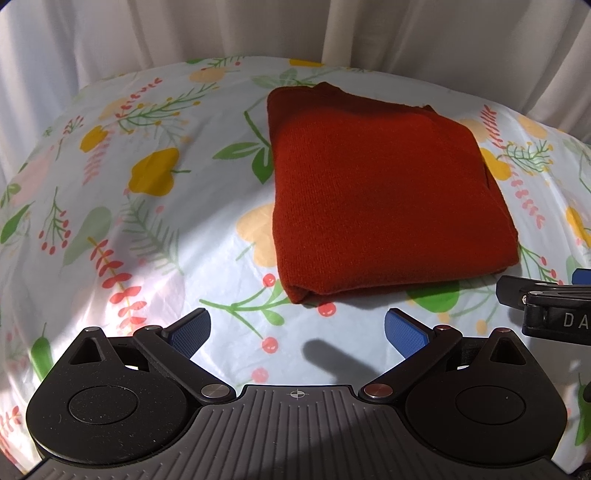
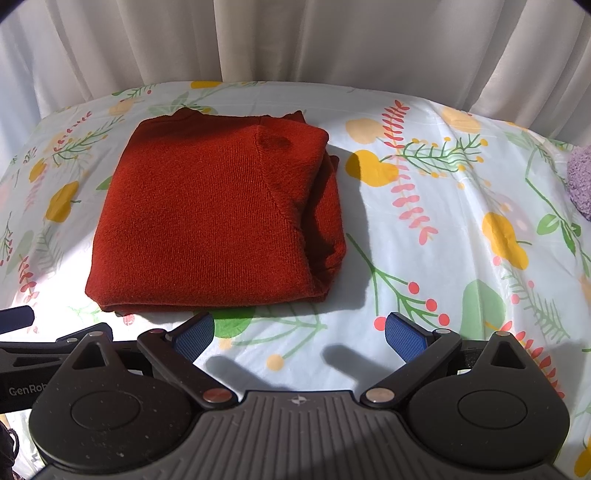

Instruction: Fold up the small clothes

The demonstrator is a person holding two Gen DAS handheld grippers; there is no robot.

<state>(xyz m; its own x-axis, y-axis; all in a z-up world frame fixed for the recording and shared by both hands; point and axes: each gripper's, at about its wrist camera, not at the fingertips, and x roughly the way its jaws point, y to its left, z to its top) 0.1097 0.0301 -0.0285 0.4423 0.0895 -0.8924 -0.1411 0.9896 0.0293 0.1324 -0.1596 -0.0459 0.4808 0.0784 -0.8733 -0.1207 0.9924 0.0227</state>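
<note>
So the rust-red knit sweater [image 1: 384, 192] is sitting folded into a chunky rectangle on the floral tablecloth [image 1: 147, 229], toward the back of the table near the white curtain [image 1: 184, 33]. From the right wrist view you can see the layers stacked along its right edge, with a diagonal sleeve seam running across the top panel, so I'd say the folding on this one is basically done.

Both tools are parked on the near side of it, not touching any fabric. The left gripper [image 1: 297, 334] has its jaws spread wide with nothing between the blue pads [image 1: 190, 334], just bare cloth and its own shadow. Same deal with the right gripper [image 2: 299, 336]: wide open, empty, hovering just short of the sweater's front edge.

My guess is they're held back and open like that because the piece is finished and doesn't need pinning down.

There's a fuzzy purple item [image 2: 580, 181] poking in at the far right edge of the table, can't tell what it is, but it could be the next thing to fold.
</note>
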